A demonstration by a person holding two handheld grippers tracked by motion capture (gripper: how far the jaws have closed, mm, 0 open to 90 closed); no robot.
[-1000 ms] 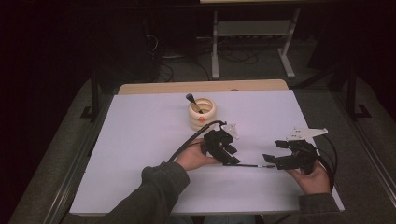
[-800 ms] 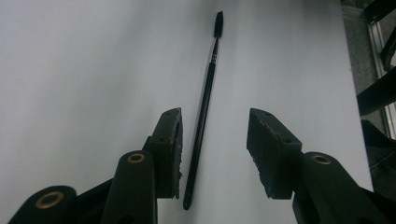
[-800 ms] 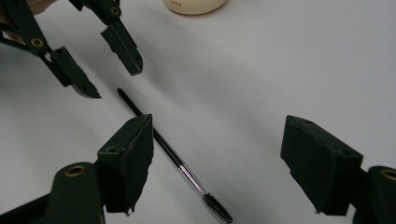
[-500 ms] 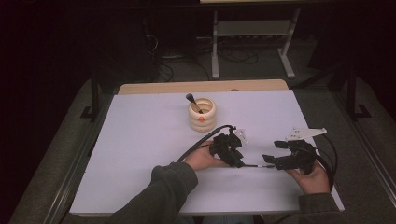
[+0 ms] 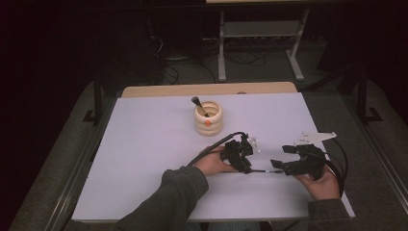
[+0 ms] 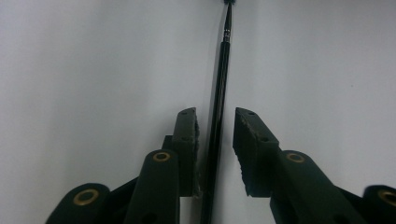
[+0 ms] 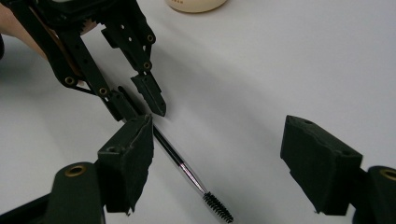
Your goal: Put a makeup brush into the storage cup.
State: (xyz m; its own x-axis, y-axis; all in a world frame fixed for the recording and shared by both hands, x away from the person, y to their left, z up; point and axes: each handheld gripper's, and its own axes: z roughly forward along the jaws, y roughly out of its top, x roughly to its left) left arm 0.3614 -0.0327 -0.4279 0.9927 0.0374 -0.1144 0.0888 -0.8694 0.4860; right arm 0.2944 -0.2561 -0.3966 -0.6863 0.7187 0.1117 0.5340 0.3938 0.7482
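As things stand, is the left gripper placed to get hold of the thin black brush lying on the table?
Probably yes: the left gripper straddles the brush handle, its jaws have just been closing, and nothing lies between them and it.

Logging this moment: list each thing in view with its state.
Left gripper: fingers have just been closing around the spoolie wand, not yet pressing it.
Right gripper: open, holding nothing.
Spoolie wand: lying flat on the table.
Cup: upright, a brush leaning inside.

White table (image 5: pixel 144 159), dark room, grey carpet (image 5: pixel 375 144), metal stand (image 5: pixel 260 36), floor cables (image 5: pixel 180 72)
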